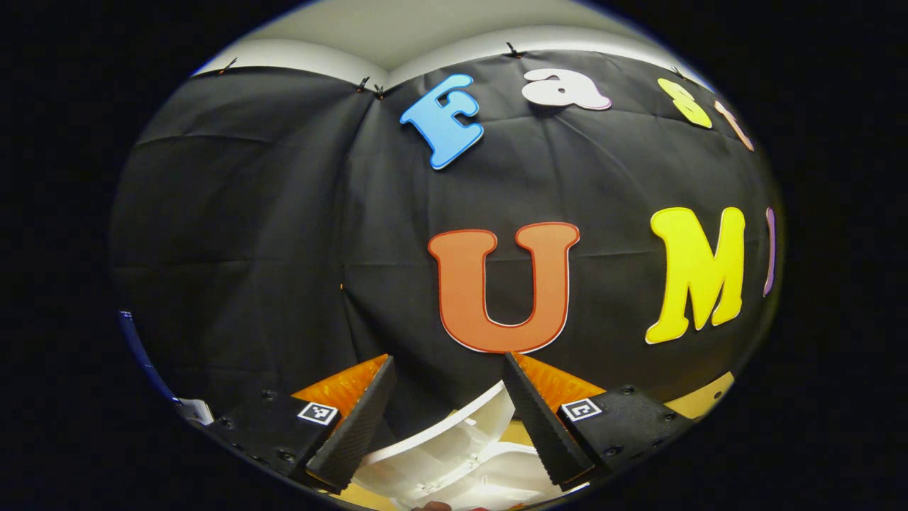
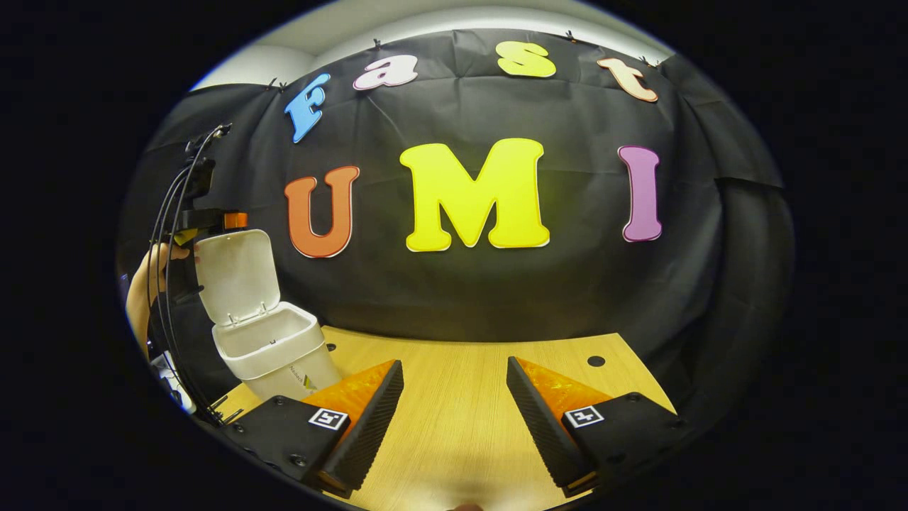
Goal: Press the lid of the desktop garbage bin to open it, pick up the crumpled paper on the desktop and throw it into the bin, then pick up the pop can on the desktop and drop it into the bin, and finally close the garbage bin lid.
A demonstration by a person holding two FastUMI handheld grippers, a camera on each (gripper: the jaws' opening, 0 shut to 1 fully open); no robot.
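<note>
Bin (image 2: 273, 348) sits open, lid (image 2: 237, 277) up; left tool (image 1: 447, 419) above it and right tool (image 2: 454, 419) beside it, both spread apart.

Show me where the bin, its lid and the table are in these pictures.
Bin (image 2: 273, 355), right gripper view: on its front wall below the rim.
Lid (image 2: 237, 273), right gripper view: on the inner face of the raised flap.
Table (image 2: 461, 397), right gripper view: on bare wood between the fingers.
</note>
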